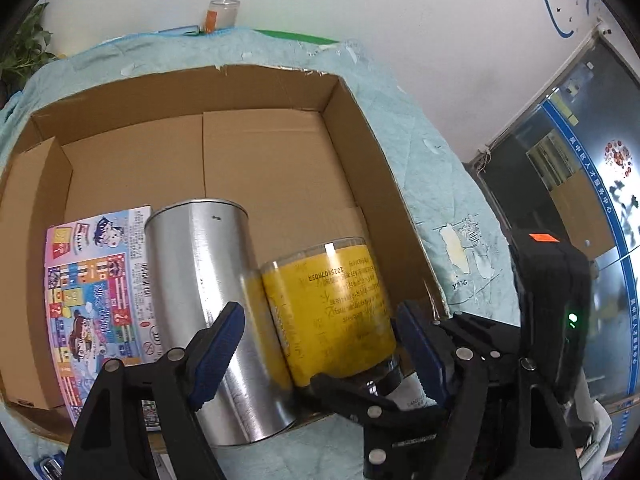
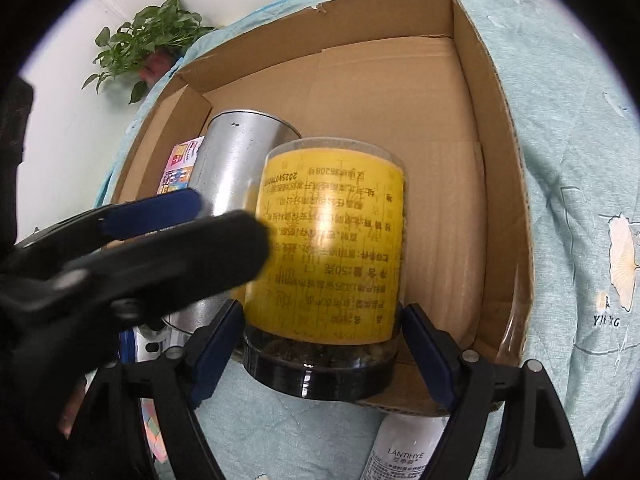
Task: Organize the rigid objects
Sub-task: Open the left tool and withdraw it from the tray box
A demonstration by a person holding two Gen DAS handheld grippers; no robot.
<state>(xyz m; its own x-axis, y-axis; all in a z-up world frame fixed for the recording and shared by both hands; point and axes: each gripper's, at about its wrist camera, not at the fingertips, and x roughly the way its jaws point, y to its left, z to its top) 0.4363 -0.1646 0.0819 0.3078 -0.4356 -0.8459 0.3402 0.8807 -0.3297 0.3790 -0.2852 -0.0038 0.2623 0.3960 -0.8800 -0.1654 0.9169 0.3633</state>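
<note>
A: Nearest, the right claw (image 2: pixel 324 344) clamps the upside-down yellow-labelled jar (image 2: pixel 328 248) near its black lid.
B: Where?
A: Inside the cardboard box (image 2: pixel 508 184), touching the silver can (image 2: pixel 236 160). The left claw (image 1: pixel 320 344) straddles both, gripping nothing.

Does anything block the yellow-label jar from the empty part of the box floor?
Nothing visible does. The box floor right of the silver can is bare. The yellow-label jar, between the right gripper fingers, sits close beside that can.
</note>
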